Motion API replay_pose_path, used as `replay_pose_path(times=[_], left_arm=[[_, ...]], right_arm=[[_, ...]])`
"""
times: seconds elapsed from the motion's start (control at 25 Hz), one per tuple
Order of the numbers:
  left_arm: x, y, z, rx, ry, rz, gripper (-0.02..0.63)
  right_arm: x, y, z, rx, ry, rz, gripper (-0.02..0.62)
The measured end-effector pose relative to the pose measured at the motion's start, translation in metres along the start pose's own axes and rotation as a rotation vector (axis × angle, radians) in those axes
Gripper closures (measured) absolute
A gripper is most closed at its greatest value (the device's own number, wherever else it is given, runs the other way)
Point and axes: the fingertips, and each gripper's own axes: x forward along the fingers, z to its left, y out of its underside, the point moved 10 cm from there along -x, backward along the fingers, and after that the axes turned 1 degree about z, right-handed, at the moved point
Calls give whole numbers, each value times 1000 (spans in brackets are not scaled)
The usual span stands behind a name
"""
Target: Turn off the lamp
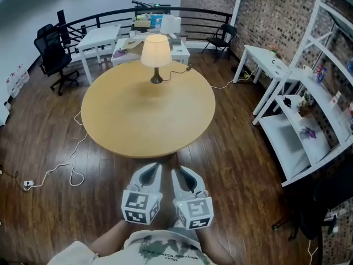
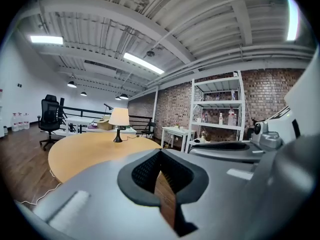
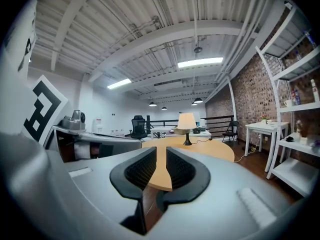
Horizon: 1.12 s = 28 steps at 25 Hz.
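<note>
Round wooden table (image 1: 127,126) fills middle of room. Lamp (image 1: 156,51) stands on its far side, shade glowing, cord trailing off to right. We hold both grippers side by side above floor, short of table's near edge, well apart from lamp. Left gripper (image 1: 153,169) — jaw tips pressed together, nothing between. Right gripper (image 1: 180,173) — jaws slightly parted, empty, pointing toward lamp.

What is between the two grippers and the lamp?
A strip of dark wood floor, then the bare top of the round table. Nothing else stands before the lamp, as the head view shows.
</note>
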Motion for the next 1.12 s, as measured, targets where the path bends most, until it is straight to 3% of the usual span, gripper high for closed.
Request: replay_pose_path(times=[0.52,0.88,1.12], left_arm=[[78,-12,-87,26,-10,10,612],[111,-13,-102,10,-14,-5,612],[162,-15,-105,2,-2,3,612]], right_arm=[[-23,-10,-107,9,-31,-86,546],[-15,-3,-154,31,-4,-85,548],[13,-2,-194,34,-1,-69,546]])
